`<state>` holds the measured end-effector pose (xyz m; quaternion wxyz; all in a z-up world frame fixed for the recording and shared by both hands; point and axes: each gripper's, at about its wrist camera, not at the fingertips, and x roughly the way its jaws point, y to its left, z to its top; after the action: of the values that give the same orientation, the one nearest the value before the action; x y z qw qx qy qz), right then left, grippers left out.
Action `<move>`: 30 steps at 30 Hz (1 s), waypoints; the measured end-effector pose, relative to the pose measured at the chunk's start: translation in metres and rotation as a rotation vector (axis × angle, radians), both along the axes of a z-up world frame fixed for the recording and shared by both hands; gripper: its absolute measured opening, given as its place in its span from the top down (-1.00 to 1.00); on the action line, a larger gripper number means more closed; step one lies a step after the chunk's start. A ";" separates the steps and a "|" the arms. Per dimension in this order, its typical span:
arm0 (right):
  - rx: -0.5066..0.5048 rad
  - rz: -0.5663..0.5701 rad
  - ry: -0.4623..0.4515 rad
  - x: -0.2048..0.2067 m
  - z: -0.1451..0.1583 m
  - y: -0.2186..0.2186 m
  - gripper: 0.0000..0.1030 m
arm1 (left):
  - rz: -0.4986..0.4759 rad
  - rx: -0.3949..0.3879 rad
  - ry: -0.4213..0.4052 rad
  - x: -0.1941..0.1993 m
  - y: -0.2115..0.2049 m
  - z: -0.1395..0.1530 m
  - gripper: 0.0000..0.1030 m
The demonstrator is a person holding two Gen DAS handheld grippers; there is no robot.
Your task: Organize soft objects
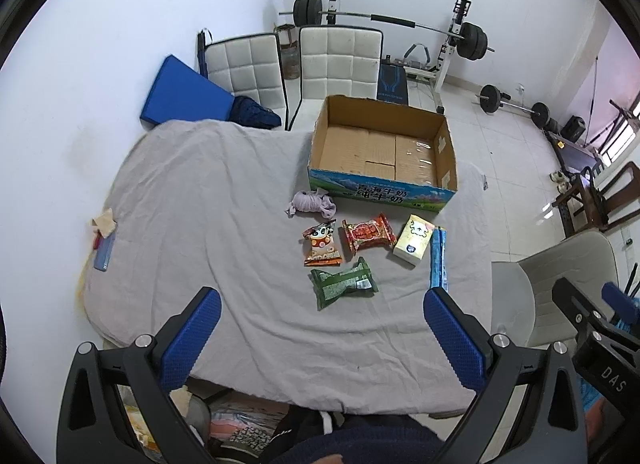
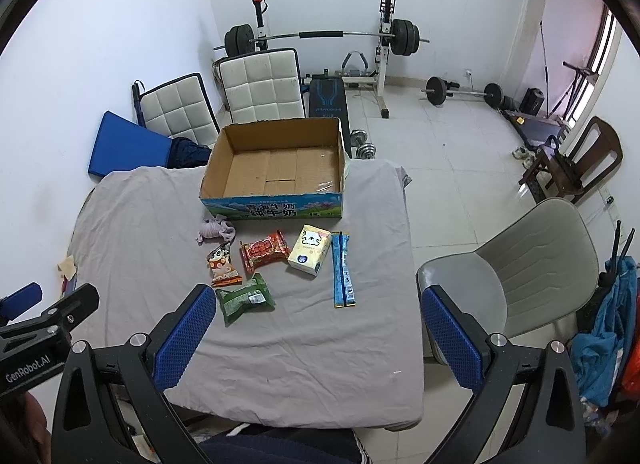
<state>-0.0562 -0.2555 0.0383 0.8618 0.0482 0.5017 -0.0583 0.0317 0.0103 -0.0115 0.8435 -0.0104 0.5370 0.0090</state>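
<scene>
Left wrist view: left gripper (image 1: 322,328) held high above the near edge of the grey sheet (image 1: 200,204), jaws wide apart, nothing between them. Cardboard box (image 1: 382,152) at the far side, bare inside. All soft things out on the sheet in front of the box: purple cloth bundle (image 1: 310,203) just beside its near left corner, panda snack bag (image 1: 322,245) and red snack bag (image 1: 368,236) nearer, tissue pack (image 1: 414,240) and blue stick pack (image 1: 438,258) off the near right corner, green packet (image 1: 344,284) nearest of all. Judged: nothing packed, everything left to do.

Right wrist view: right gripper (image 2: 318,334) likewise high and spread, empty. Same box (image 2: 276,164) unfilled, six items loose before it. Wrinkled sheet draped over the table; beyond the box, two white padded chairs (image 2: 260,86), a barbell rack (image 2: 320,36), pale tiled floor (image 2: 460,152); right of the box, a beige plastic chair (image 2: 520,264).
</scene>
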 end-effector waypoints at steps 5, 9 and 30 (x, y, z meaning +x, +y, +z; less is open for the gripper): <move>0.058 -0.020 0.074 0.040 -0.048 -0.017 -1.00 | 0.028 0.008 0.060 0.043 0.008 -0.053 -1.00; 0.080 -0.021 0.186 0.093 -0.118 -0.023 -1.00 | 0.043 -0.014 0.168 0.082 0.018 -0.119 -1.00; 0.194 -0.044 0.593 0.253 -0.393 -0.014 -0.89 | 0.183 -0.246 0.619 0.122 0.011 -0.361 -1.00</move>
<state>0.1972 -0.2696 -0.3547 0.6678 0.1221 0.7331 -0.0404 0.1541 0.0217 -0.3726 0.6287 -0.1572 0.7613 0.0224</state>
